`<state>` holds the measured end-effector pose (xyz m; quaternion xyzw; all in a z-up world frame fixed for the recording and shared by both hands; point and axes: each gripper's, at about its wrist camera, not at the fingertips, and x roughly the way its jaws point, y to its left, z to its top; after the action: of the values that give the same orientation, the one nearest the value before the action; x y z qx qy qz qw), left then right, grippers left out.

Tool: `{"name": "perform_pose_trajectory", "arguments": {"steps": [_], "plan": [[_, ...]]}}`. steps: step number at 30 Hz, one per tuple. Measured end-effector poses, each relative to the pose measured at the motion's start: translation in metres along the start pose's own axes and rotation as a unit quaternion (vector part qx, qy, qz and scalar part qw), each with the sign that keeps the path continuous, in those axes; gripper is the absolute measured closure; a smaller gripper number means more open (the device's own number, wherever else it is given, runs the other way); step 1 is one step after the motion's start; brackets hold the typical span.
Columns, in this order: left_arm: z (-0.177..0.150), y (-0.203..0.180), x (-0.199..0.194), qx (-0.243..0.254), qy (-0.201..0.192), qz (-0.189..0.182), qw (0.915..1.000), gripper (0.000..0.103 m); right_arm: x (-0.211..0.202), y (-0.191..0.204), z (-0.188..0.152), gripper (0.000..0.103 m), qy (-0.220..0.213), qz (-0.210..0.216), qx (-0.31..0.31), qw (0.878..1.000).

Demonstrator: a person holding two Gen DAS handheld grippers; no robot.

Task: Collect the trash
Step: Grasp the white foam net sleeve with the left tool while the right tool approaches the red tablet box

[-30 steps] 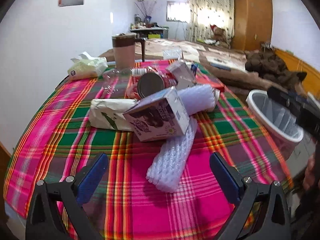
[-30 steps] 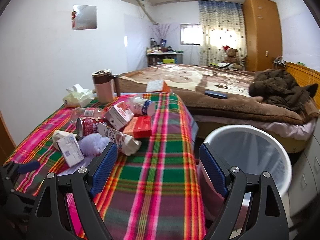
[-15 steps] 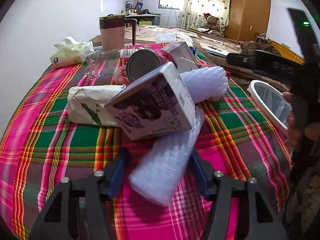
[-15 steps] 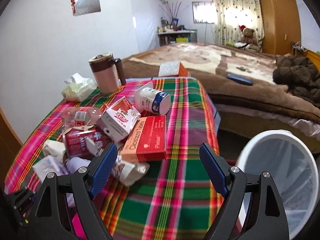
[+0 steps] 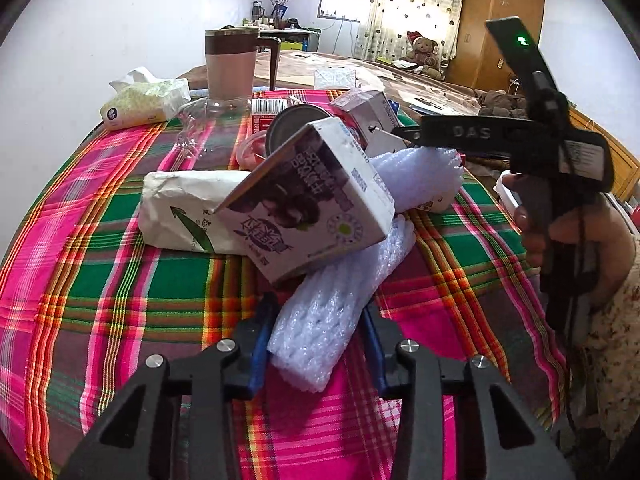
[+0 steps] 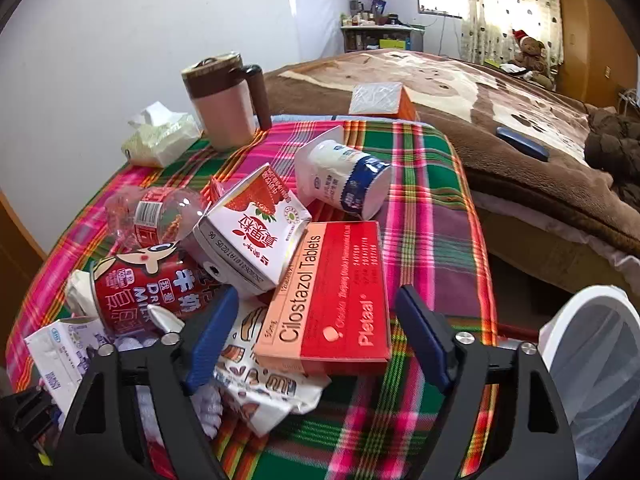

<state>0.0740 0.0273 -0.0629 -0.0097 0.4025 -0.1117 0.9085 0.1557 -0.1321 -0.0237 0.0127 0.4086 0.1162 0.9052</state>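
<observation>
L gripper (image 5: 316, 336), bottom centre of the left-wrist view, has its blue pads (image 5: 260, 344) closing on the near end of a white foam net sleeve (image 5: 340, 300); the sleeve sits between them and both pads look to be touching its sides. The sleeve runs up and right under a purple milk carton (image 5: 312, 208), which leans on a white paper packet (image 5: 180, 208) at mid-left. Behind that sit a can (image 5: 288, 128) seen end-on, a clear plastic bottle (image 5: 208, 120) and a tissue pack (image 5: 144, 100) at upper left, all on the plaid tablecloth (image 5: 100, 280). A brown-lidded mug (image 5: 232, 64) stands at the far edge. R gripper (image 6: 316, 340), bottom centre of the right-wrist view, has its jaws wide apart but starting to close; the red Cilostazol tablet box (image 6: 340, 292) lies between them, pads apart from it, nothing clamped. Up-left of the box: strawberry milk carton (image 6: 252, 232), red milk can (image 6: 148, 292), yogurt cup (image 6: 344, 176) on its side. A printed wrapper (image 6: 260, 384) lies under the box's near edge. White trash bin (image 6: 592, 360) at lower right, off the table edge.
</observation>
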Motion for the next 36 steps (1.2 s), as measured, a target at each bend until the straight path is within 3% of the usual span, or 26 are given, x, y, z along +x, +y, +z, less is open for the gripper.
{"name": "perform_pose_trajectory", "arguments": {"steps": [2, 7, 10, 16, 20, 30, 31, 33, 34, 36], "plan": [[0.001, -0.001, 0.0, 0.001, 0.0, -0.002, 1.0, 0.062, 0.004, -0.001, 0.003, 0.026, 0.008, 0.002, 0.004, 1.0], [0.0, -0.001, -0.001, 0.002, 0.0, -0.006, 1.0, 0.064, 0.002, 0.001, 0.005, 0.047, 0.0, 0.008, 0.005, 1.0], [-0.001, -0.003, -0.002, 0.001, 0.0, -0.01, 1.0, 0.065, 0.001, 0.0, 0.006, 0.053, -0.005, 0.007, 0.006, 1.0], [-0.003, -0.008, -0.004, 0.006, 0.001, -0.016, 0.9999, 0.067, 0.008, -0.008, 0.008, 0.052, 0.007, 0.038, 0.041, 0.998], [-0.003, -0.009, -0.004, 0.006, 0.001, -0.015, 0.9999, 0.067, 0.013, -0.002, 0.01, 0.034, 0.019, 0.05, 0.037, 0.998], [-0.004, -0.01, -0.005, 0.006, 0.003, -0.026, 0.9996, 0.069, 0.019, 0.007, 0.012, 0.033, 0.025, 0.05, 0.026, 0.998], [-0.004, -0.011, -0.006, 0.005, 0.003, -0.029, 0.9996, 0.07, 0.017, 0.006, 0.012, 0.037, 0.023, 0.051, 0.025, 0.998], [-0.006, -0.013, -0.007, 0.006, 0.004, -0.035, 0.9993, 0.071, 0.012, -0.002, 0.011, 0.061, 0.011, 0.05, 0.046, 0.998], [-0.007, -0.015, -0.008, 0.007, 0.005, -0.038, 0.9992, 0.071, 0.009, -0.007, 0.011, 0.067, 0.007, 0.057, 0.056, 0.997], [-0.01, -0.02, -0.011, 0.013, 0.005, -0.045, 0.9989, 0.072, 0.009, -0.013, 0.011, 0.069, 0.013, 0.073, 0.07, 0.995]]}}
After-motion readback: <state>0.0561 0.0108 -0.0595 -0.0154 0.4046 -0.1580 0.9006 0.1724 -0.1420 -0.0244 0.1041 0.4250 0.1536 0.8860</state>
